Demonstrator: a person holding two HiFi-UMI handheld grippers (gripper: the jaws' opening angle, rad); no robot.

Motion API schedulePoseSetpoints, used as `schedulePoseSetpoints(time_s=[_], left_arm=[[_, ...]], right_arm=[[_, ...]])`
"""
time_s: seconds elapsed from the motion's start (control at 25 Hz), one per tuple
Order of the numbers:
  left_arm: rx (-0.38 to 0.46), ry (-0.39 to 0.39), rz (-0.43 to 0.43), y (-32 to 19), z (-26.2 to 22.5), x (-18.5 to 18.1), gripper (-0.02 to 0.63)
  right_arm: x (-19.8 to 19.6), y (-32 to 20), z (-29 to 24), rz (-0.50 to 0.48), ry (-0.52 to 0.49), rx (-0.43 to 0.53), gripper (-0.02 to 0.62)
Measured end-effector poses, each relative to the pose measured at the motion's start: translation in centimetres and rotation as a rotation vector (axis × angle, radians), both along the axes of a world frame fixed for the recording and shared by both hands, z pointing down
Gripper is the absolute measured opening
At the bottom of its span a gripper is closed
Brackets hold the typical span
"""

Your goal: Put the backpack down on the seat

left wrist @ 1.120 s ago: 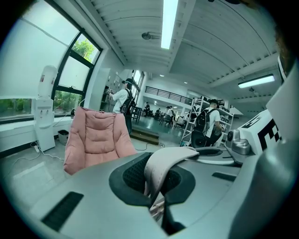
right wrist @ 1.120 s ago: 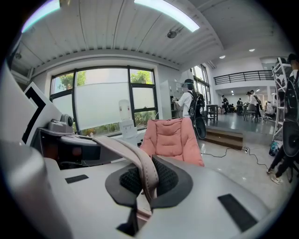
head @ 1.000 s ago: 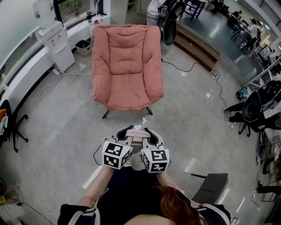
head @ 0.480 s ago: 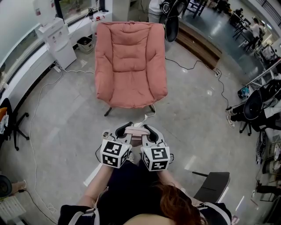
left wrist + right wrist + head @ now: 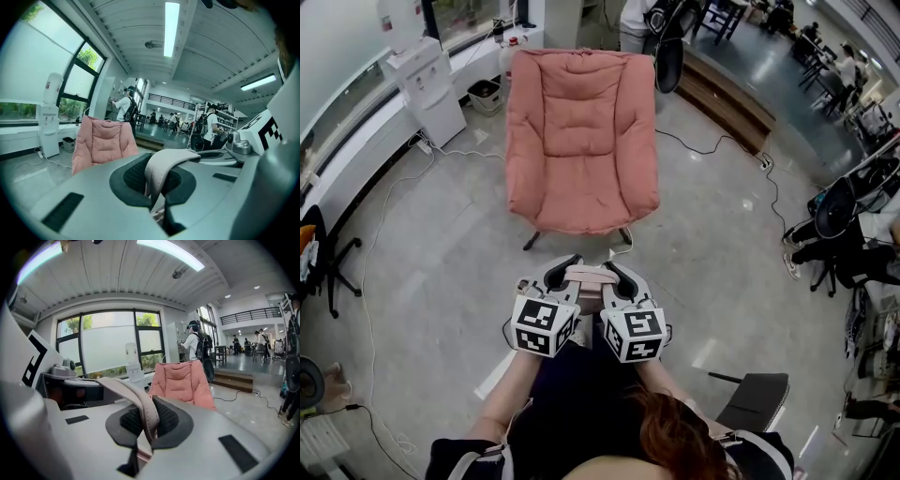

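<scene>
Two grippers, one strap (image 5: 592, 277): the left gripper (image 5: 562, 272) and the right gripper (image 5: 621, 276) are each clamped on the pale pink strap of the backpack, held in the air before the one pink chair (image 5: 581, 141). The bag's body is hidden below them — probably soft and swinging, so the strap is the sensible hold.

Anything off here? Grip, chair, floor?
Nothing stands out. The left gripper and right gripper sit side by side, each with its fingers shut on the pink strap. The pink armchair stands upright ahead of them. The only untidy thing is the loose cables trailing beside it.
</scene>
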State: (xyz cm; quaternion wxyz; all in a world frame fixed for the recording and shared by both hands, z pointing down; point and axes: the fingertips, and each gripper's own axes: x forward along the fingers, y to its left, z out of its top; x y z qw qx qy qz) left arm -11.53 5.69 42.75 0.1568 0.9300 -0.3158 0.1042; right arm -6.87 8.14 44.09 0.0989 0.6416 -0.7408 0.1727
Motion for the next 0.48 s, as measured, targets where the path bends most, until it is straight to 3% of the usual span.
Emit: schedulePoseSetpoints(time_s=[0.48], left_arm=[[-0.045,-0.007,-0.019,-1.8,2.0,1.1,0.017]], right_arm=[[1.3,-2.3,1.9,-0.016,-0.001,-0.025,0.034]])
